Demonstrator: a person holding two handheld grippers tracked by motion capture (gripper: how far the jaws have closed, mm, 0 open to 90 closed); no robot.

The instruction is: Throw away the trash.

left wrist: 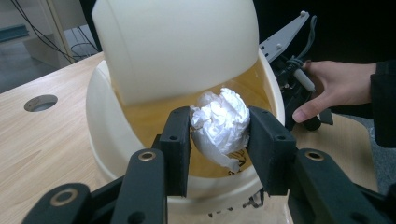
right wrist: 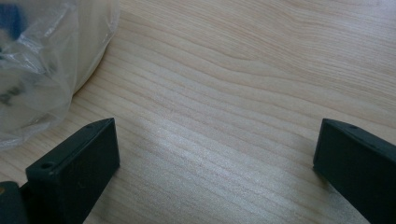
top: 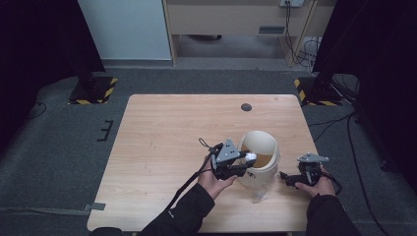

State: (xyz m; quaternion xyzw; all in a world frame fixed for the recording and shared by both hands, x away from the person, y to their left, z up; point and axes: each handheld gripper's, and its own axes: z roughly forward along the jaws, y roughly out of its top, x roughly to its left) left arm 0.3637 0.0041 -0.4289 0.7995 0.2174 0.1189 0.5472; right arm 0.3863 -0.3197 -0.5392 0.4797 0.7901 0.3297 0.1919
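A cream waste bin [top: 260, 167] with a swing lid [left wrist: 177, 46] tipped open stands on the wooden table [top: 162, 137], right of centre. My left gripper [top: 248, 160] is shut on a crumpled white paper ball [left wrist: 220, 122] and holds it at the bin's mouth, over the amber inside [left wrist: 144, 116]. My right gripper [top: 287, 179] rests low on the table to the right of the bin, its jaws wide open with bare wood between them [right wrist: 215, 140]. A clear plastic liner [right wrist: 32, 70] hangs from the bin at the left of the right gripper view.
A round cable hole [top: 246, 107] sits near the table's far edge. Black stands with yellow-striped bases [top: 93, 88] flank the table on the floor. Cables [top: 334, 123] trail on the carpet at the right. The table's left half is bare wood.
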